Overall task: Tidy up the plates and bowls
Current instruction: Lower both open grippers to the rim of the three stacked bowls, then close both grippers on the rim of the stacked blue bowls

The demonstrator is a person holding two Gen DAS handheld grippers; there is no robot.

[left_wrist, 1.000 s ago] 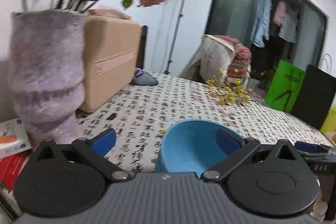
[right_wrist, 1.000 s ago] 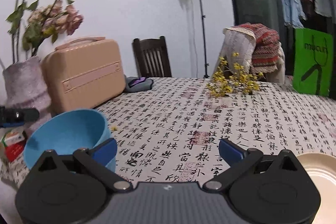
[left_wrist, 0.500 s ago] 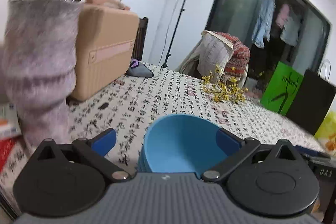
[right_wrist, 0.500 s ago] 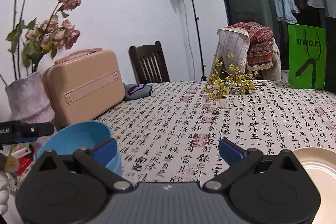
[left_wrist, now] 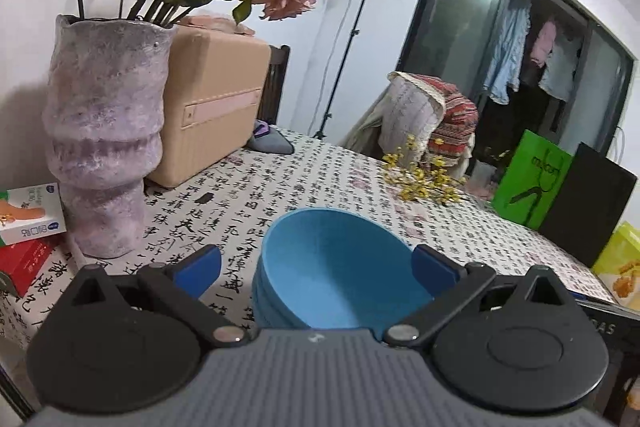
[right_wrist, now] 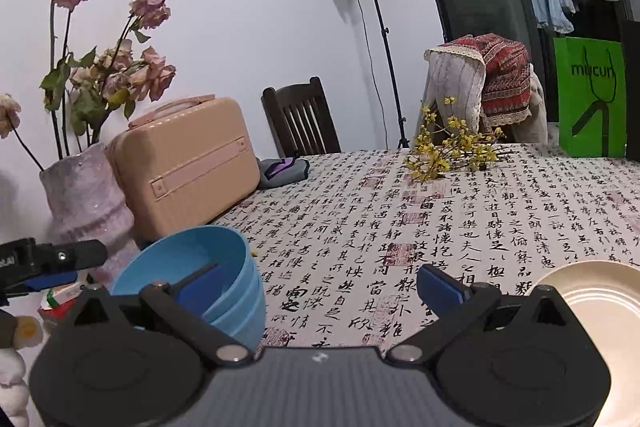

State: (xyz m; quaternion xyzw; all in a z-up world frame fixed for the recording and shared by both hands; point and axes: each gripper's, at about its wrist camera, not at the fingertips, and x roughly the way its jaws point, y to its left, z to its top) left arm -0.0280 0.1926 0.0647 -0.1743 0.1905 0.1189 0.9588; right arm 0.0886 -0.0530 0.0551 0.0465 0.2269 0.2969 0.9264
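Observation:
A stack of nested blue bowls [left_wrist: 332, 267] stands on the printed tablecloth [left_wrist: 320, 179], between the spread fingers of my left gripper [left_wrist: 316, 269], which is open. Its right pad [left_wrist: 436, 269] sits close by the top bowl's rim. In the right wrist view the same blue bowls [right_wrist: 192, 255] are low on the left, partly behind that gripper's left finger. My right gripper [right_wrist: 320, 287] is open over bare tablecloth with nothing between its fingers. A cream plate [right_wrist: 600, 299] lies to its right. The left gripper [right_wrist: 40, 267] shows at the left edge.
A tall purple-grey vase [left_wrist: 104, 147] of dried roses and a tan suitcase [left_wrist: 212, 115] stand left of the bowls. Small boxes [left_wrist: 28, 219] lie at the table's left edge. Yellow flower sprigs [right_wrist: 452, 151], a green bag [right_wrist: 592, 95] and a wooden chair [right_wrist: 300, 115] are farther back.
The left view has drawn back from the vase, and the bowls now sit more centrally between its fingers. The right gripper has shifted towards the bowls, so its left finger now overlaps them.

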